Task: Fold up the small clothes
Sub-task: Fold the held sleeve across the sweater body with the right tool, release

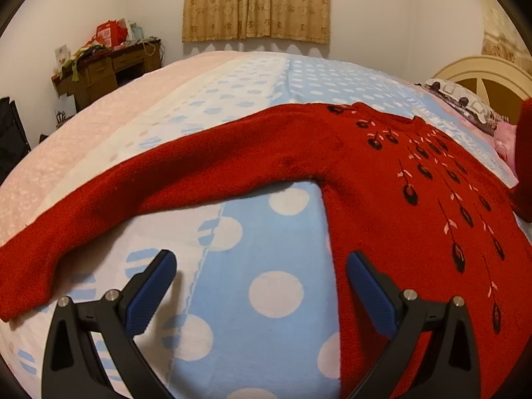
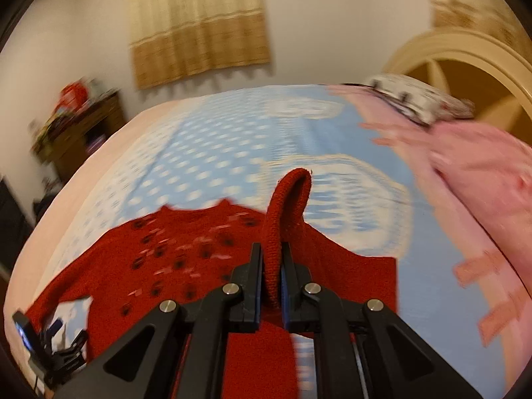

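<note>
Right gripper point(image 2: 270, 266): pinching the lifted sleeve point(image 2: 286, 212).
Left gripper point(image 1: 261, 286): hanging wide open, empty.
Sweater point(image 1: 382, 199): lying mostly flat; folding barely starting.

I see a polka-dot bedspread point(image 1: 276, 249), beige curtains point(image 1: 256, 3), a cluttered wooden desk point(image 1: 106, 66), a cream headboard point(image 1: 485, 76) and a patterned pillow point(image 1: 462, 99).

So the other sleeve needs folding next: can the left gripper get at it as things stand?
Probably yes: left gripper is open over bare bedsheet, and the sleeve lies flat just ahead, unobstructed.
</note>
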